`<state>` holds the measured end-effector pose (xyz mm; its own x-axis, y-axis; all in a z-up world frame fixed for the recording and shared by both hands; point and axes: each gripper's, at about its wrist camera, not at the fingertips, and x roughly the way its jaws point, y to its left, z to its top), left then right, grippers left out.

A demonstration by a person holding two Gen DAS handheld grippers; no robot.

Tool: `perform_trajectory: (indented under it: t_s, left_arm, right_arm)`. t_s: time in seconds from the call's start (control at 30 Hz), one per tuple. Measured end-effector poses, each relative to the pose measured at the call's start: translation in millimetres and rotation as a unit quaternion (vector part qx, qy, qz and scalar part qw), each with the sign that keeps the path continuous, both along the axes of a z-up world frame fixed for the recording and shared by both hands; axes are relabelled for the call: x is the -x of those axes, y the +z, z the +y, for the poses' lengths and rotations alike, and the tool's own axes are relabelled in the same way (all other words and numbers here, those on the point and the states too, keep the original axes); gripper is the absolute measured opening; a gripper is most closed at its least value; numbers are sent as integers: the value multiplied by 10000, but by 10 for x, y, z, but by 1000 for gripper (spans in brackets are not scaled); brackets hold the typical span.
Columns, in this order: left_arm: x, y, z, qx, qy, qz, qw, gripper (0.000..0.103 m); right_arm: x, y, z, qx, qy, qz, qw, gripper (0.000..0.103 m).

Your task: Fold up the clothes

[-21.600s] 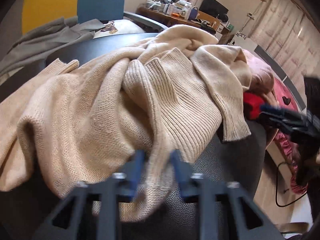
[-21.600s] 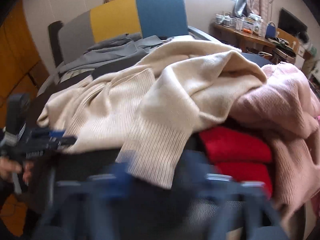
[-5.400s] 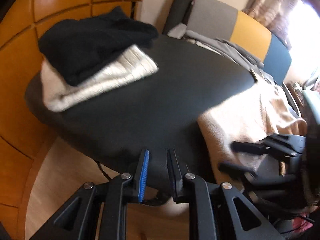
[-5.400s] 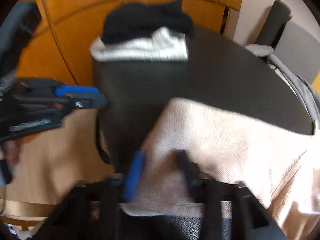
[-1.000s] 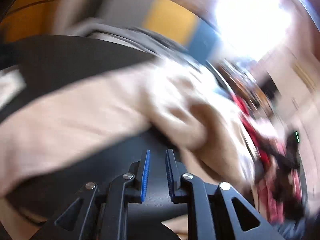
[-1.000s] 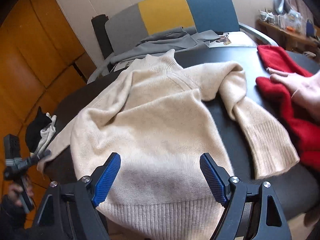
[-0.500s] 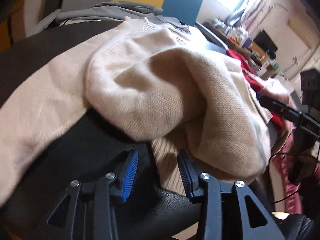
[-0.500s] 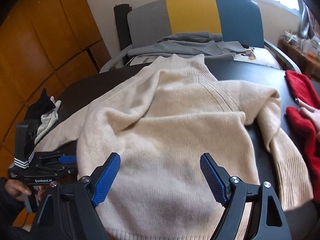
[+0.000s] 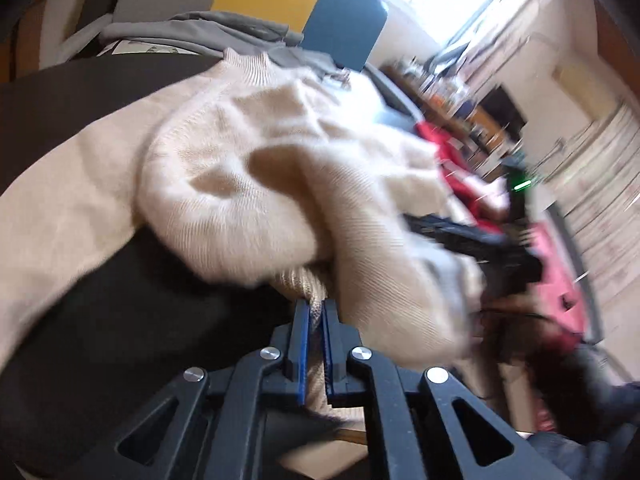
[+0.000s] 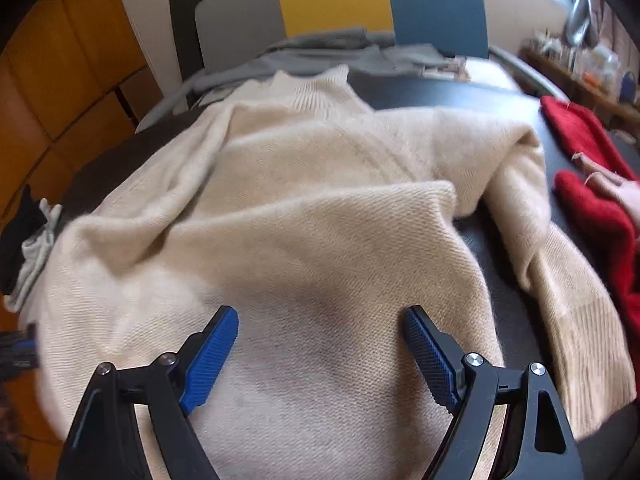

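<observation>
Cream knit sweater (image 10: 304,216): lies collar-far, hem-near on the dark round table (image 10: 496,240), body spread, one sleeve trailing down the right side toward the table edge. Its left hem side is bunched and raised into a rounded fold.

Change: half a second ago the left tongs (image 9: 316,320) stood spread just short of the ribbed hem; now they are pressed together on that hem, with the knit pulled up between the blue pads. Judgement: a grip for a fold is taken on the left side only.

Right tongs (image 10: 320,332): spread wide, hovering over the lower body of the sweater, gripping nothing, as half a second ago.

Surroundings: red garment (image 10: 592,184) at the table's right, a person's hand (image 10: 624,192) resting on it; black-and-white folded pile (image 10: 28,248) at far left; grey clothing (image 10: 320,52) before the grey, yellow and blue chair (image 10: 336,0).
</observation>
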<state>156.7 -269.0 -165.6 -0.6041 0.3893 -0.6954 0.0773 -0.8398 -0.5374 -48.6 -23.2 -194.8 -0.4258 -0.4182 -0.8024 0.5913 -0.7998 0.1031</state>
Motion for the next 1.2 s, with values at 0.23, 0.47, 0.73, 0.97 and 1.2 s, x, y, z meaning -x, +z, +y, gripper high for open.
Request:
perform_trajectory:
  t_s: [0.23,0.47,0.73,0.97,1.2]
  left_arm:
    - [-592,197,104,-1021,-268,-78,9944,5]
    - [-860,216,233,-1397,-808,-25,9869,16]
    - [-498,-128,-302,-690,590,-336,9953,18]
    - [88,-466,-298,346,682,-818,9937,13]
    - [141,-333,-400,365,610,-950,9929,12]
  right_arm:
    - [91,-192,-42,-369,-81,117,9992,101]
    - [149,-207,-67,-514,-90,96,9986,103]
    - [173,-195,-41,-522,-101,53,9986,103]
    - [191,-190,87,-569,-71,88,9983,103]
    - [185,-54,493,30,-379,-174,9991,103]
